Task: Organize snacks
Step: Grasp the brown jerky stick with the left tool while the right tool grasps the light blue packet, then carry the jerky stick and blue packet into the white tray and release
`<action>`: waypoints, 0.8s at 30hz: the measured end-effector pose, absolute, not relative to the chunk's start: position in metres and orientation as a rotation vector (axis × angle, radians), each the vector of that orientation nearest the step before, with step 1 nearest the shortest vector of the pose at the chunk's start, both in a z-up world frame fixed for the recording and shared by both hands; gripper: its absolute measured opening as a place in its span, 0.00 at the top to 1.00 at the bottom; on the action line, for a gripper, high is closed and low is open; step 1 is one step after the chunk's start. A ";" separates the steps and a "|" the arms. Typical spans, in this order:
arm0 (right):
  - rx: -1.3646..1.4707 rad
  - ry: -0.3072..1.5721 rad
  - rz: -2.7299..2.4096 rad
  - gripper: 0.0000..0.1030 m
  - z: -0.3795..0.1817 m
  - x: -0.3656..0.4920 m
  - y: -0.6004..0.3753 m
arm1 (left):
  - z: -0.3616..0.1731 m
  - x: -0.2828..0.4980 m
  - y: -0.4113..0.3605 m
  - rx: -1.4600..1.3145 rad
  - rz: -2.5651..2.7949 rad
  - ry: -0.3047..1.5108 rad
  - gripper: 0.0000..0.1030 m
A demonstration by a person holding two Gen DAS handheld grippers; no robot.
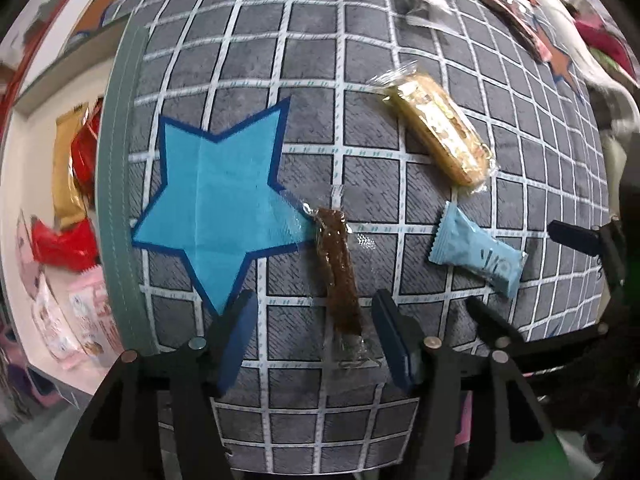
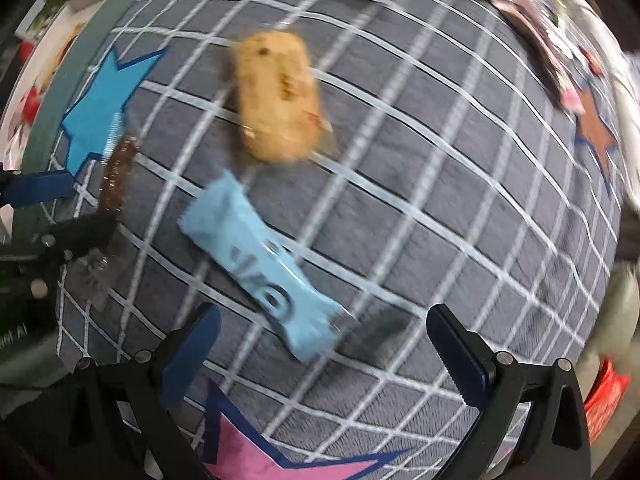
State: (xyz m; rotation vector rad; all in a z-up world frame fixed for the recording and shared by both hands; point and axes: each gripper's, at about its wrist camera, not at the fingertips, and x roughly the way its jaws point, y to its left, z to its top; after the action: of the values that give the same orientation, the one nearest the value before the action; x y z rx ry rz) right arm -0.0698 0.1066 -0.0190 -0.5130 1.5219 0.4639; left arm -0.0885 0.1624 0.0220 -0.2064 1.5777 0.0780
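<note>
A: Left tool state?

B: My left gripper (image 1: 316,344) is spread wide, holding nothing; its blue pads (image 1: 236,344) straddle the near end of the brown bar (image 1: 340,276), no contact that I can see; the bar lies flat in a clear wrapper on the grey grid mat (image 1: 280,60).

A: Landmark?

B: Blue star (image 1: 212,208) on the mat; the brown bar's far end sits just beside the star's right point, the clear wrapper overlapping that point; the light blue packet (image 1: 478,254) is right of the brown bar, apart from it; the golden cake (image 1: 440,128) (clear wrapper, tilted diagonally) is beyond the packet, further from the star.

A: Right tool?

B: My right gripper (image 2: 320,352) is also spread, grasping nothing; the light blue packet (image 2: 260,268) lies just ahead, its near crimped end between the finger lines; frame is blurred, so contact is unclear; the golden cake (image 2: 276,96) sits past it, the brown bar (image 2: 118,172) and blue star (image 2: 100,108) off to the left.

A: Other stuff?

B: A bin (image 1: 24,152) left of the star, off the mat's edge, with red, gold and pink packets (image 1: 64,240); a heap of mixed wrappers (image 1: 512,4) at the mat's far right corner; a pink star (image 2: 256,456) below my right gripper.
</note>
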 end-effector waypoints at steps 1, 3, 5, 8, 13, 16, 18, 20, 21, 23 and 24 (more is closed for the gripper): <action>-0.520 1.524 0.473 0.00 -0.019 -0.070 0.110 | 0.017 -0.089 0.164 -0.221 0.081 1.591 0.38; -0.519 1.543 0.492 0.13 -0.020 -0.069 0.116 | 0.010 -0.086 0.164 -0.240 0.085 1.614 0.36; -0.524 1.547 0.494 0.17 -0.019 -0.071 0.119 | 0.008 -0.082 0.166 -0.236 0.087 1.604 0.31; -0.531 1.538 0.502 0.41 -0.011 -0.078 0.125 | 0.007 -0.078 0.159 -0.219 0.107 1.610 0.31; -0.423 1.577 0.474 0.76 0.001 -0.085 0.119 | 0.008 -0.089 0.134 -0.176 0.025 1.591 0.58; -0.262 1.619 0.448 0.76 0.007 -0.080 0.097 | 0.016 -0.092 0.134 -0.196 -0.014 1.592 0.75; -0.160 1.630 0.431 0.76 0.014 -0.080 0.088 | 0.021 -0.095 0.137 -0.161 -0.019 1.575 0.75; -0.090 1.635 0.423 0.76 0.020 -0.079 0.079 | 0.027 -0.098 0.138 -0.127 -0.040 1.556 0.75; -0.070 1.637 0.423 0.76 0.023 -0.077 0.077 | 0.031 -0.099 0.138 -0.125 -0.048 1.552 0.75; -0.038 1.640 0.422 0.76 0.028 -0.072 0.070 | 0.037 -0.099 0.141 -0.133 -0.062 1.543 0.75; -0.029 1.639 0.421 0.76 0.032 -0.067 0.068 | 0.039 -0.099 0.145 -0.137 -0.063 1.538 0.75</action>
State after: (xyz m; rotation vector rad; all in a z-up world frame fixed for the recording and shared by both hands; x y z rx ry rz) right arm -0.0667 0.0678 0.0319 -0.0287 1.6390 0.4206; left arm -0.0986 0.1452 0.0386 -0.1365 1.5384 -0.0635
